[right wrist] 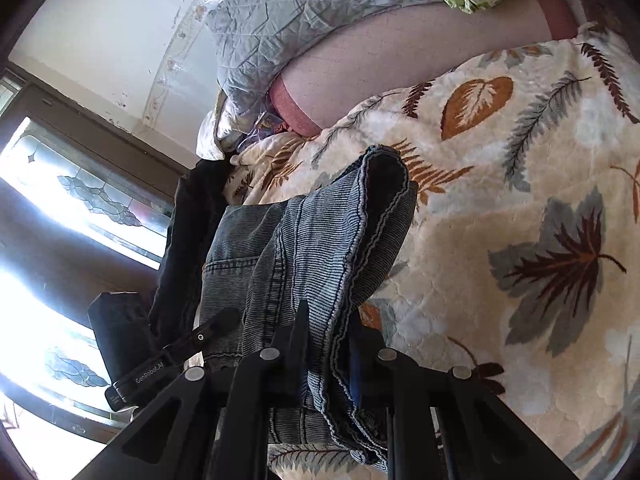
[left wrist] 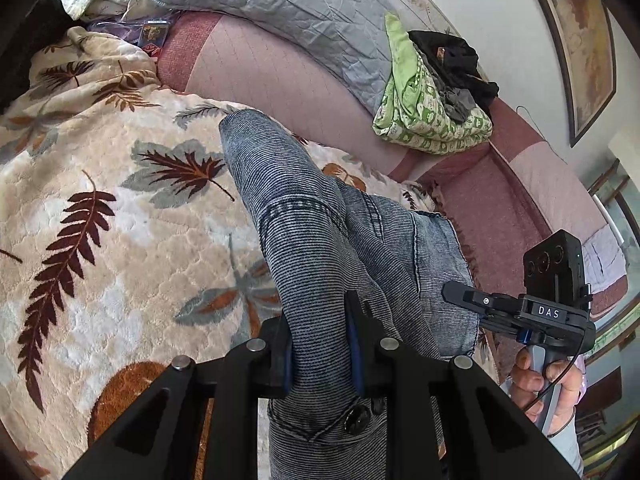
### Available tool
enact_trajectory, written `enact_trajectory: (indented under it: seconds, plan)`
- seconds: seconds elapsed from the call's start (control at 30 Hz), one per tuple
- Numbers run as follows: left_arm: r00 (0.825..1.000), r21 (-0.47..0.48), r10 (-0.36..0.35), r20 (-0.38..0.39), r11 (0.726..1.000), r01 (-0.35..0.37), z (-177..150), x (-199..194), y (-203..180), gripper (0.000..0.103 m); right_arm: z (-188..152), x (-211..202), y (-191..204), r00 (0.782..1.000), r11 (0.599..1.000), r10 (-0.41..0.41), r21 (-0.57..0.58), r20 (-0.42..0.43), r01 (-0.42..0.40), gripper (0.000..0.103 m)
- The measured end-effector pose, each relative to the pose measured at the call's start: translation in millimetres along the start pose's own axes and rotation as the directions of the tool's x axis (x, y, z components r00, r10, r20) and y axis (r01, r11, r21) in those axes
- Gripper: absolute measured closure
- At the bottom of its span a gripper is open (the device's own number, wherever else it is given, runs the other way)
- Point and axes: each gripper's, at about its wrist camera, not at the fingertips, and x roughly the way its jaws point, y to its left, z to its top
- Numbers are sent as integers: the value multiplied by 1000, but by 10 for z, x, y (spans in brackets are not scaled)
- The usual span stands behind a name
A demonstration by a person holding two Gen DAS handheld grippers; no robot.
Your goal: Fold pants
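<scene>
Both pairs of fingers are clamped on denim. The left gripper (left wrist: 320, 344) pinches a thick bunch of the pants (left wrist: 316, 216) near the waist, since a dark button (left wrist: 357, 419) and a pocket seam show just below its jaws. The right gripper (right wrist: 332, 340) bites a stack of hemmed edges, several layers gathered between its narrow fingers, probably the leg ends or a folded edge held together so they stay aligned.

From the left wrist view the right tool appears off to the side, its black fingers closed against the far edge of the cloth, with the person's hand (left wrist: 548, 380) wrapped round its grey handle.

The pants hang and drape between the two grips, raised partly off the leaf-patterned blanket (left wrist: 100, 240) that covers the bed, the free leg trailing away across it. Holding two ends at once looks meant to keep the fabric taut and square for laying one half over the other; I judge the fold only partway done.

Further out lie a pink mattress cover (left wrist: 280, 72), a grey quilt (left wrist: 288, 4) and a heap of green and black clothes (left wrist: 432, 96), well apart from the work.
</scene>
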Motion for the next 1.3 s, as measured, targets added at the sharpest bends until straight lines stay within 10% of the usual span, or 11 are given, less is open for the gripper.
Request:
enact_trajectory:
  seconds: [0.23,0.37,0.43,0.8,0.93,1.3]
  plan:
    - [995,-60,51,-90,997,-57,-77,402,336,79,-27,377,-307,997,997,-30,73,-71,35,87]
    - [960,-109,221,-170,964,-241,-196,653,573,39,-174,700,-659,987,980,-88,166,-137,111,84]
    - [959,-125,242,-149,957,-261,-213,592,606,34,-241,722,-774,985,968,-115,209,-132,141,79]
    - [908,110,413,71,901,-419,-618,-68,-79,28,-691,139,-151,969,967,-246,-77,-22,244,71]
    - [863,175,504,-24,852,-493,-853,289,-26,27,-976,402,-246,923,921,-377,-142,-76,364,71]
    - [861,125,507,48,852,-509,-1002,8,-186,24,-1022,91,-97,926,912,-378,-172,3,373,49]
